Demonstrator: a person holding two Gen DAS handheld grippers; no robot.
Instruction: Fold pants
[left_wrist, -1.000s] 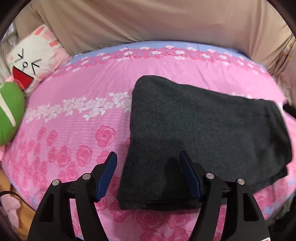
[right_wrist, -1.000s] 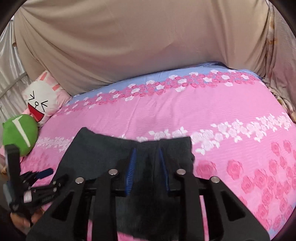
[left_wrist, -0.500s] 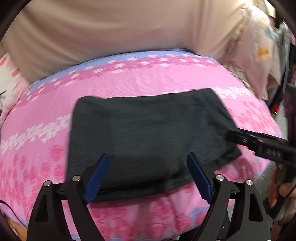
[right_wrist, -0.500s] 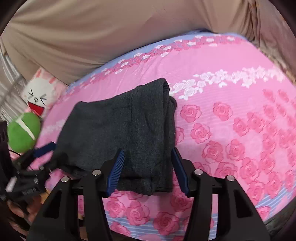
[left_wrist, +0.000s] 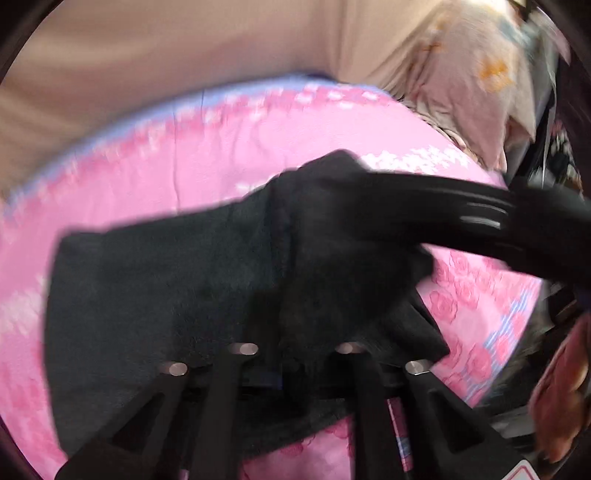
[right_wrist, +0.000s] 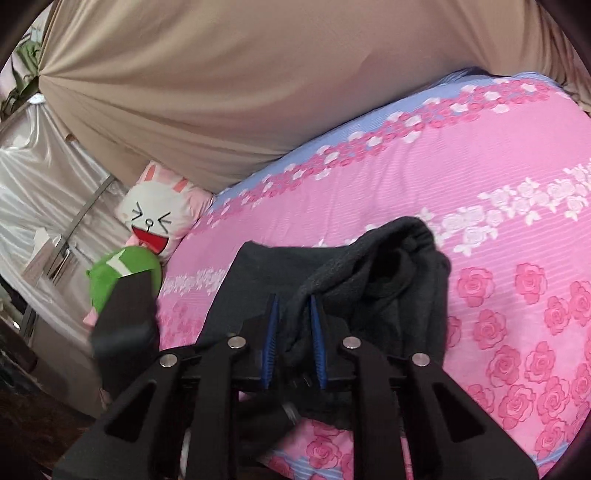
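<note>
On the pink rose-print bedspread (right_wrist: 424, 192), dark grey pants (right_wrist: 369, 280) lie bunched near the front edge, both claws at them.

Between the right gripper's (right_wrist: 293, 336) blue pads (right_wrist: 317, 332) sits a raised ridge of the fabric; its jaws are closing and the pads press on that fold. Seen from the blurred left wrist view, the left gripper (left_wrist: 291, 373) is clenched, its tips buried in the pants' near edge, though whether cloth is truly pinched cannot be told. Beyond the far corner of the bed rest a white bunny cushion (right_wrist: 159, 218) and a green plush (right_wrist: 122, 273), touching each other, under a beige curtain (right_wrist: 240, 92).
</note>
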